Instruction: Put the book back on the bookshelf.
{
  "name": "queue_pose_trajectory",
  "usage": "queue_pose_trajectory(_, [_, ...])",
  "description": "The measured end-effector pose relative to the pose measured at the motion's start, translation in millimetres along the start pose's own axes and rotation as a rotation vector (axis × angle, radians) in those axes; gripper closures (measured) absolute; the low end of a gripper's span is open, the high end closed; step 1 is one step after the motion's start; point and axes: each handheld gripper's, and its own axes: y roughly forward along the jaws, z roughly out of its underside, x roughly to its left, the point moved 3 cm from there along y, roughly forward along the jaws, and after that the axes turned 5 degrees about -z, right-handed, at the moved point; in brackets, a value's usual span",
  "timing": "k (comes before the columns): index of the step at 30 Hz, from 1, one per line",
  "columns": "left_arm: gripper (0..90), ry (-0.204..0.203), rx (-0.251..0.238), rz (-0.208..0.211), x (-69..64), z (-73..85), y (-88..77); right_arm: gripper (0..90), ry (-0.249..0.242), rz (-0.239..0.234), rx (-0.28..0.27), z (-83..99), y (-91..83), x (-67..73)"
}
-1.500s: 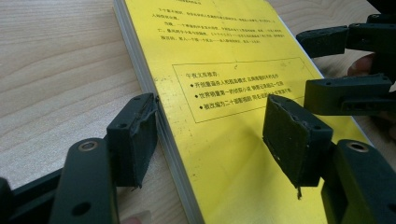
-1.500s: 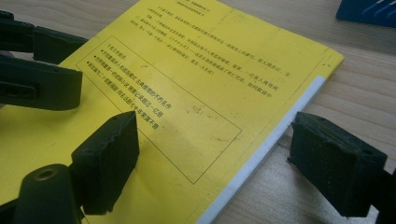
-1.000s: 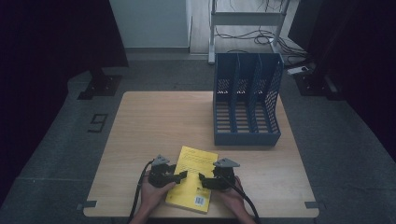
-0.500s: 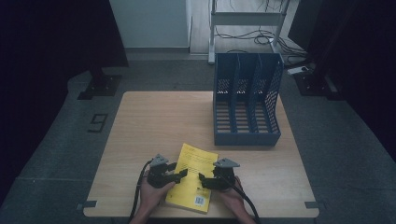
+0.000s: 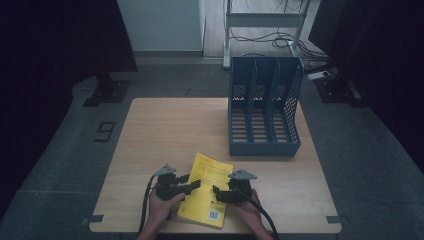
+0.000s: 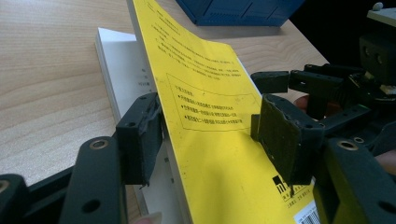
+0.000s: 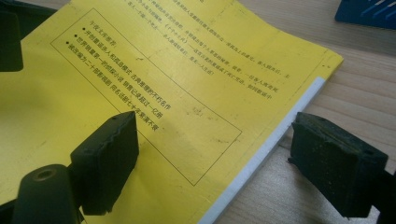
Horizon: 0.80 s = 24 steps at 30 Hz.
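A thick yellow paperback book (image 5: 210, 172) lies on the wooden table (image 5: 170, 130) near its front edge, between my two hands. My left gripper (image 5: 192, 183) straddles the book's left side. In the left gripper view (image 6: 210, 135) one pad sits beside the white page edge and the other stands over the yellow cover (image 6: 210, 93), its face bare. My right gripper (image 5: 218, 192) is open across the book's right side. In the right gripper view (image 7: 210, 163) one pad hovers over the cover (image 7: 163, 70) and the other stands clear of the edge, above the table.
A blue three-slot file rack (image 5: 265, 145) stands upright at the back right of the table, its open slots facing up; its base shows in the left gripper view (image 6: 233, 9). Bare wood stretches left of the rack. Dark floor surrounds the table.
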Motion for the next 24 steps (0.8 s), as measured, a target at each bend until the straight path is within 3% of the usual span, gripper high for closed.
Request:
queue_pose_trajectory(4, [39.4, -0.01, 0.008, 0.002, 2.3, 0.8, 1.3, 14.8, 0.0, 0.0, 0.0, 0.0, 0.0, 0.0])
queue_pose_trajectory(9, [39.3, -0.044, 0.005, 0.037, 3.4, -0.2, 0.1, 14.7, 0.0, 0.0, 0.0, 0.0, 0.0, 0.0])
queue_pose_trajectory(14, [39.5, -0.029, 0.007, 0.034, 1.1, -0.4, 0.0, 14.7, 0.002, 0.0, 0.0, 0.0, 0.0, 0.1])
queue_pose_trajectory(20, [40.0, -0.074, 0.033, 0.07, 7.2, -0.7, 2.2, 14.7, 0.002, 0.0, -0.001, 0.2, -0.1, 0.1])
queue_pose_trajectory(24, [40.1, -0.072, 0.05, 0.074, 8.3, -0.4, 6.2, 14.7, 0.003, 0.002, -0.004, 0.3, 0.1, 0.3])
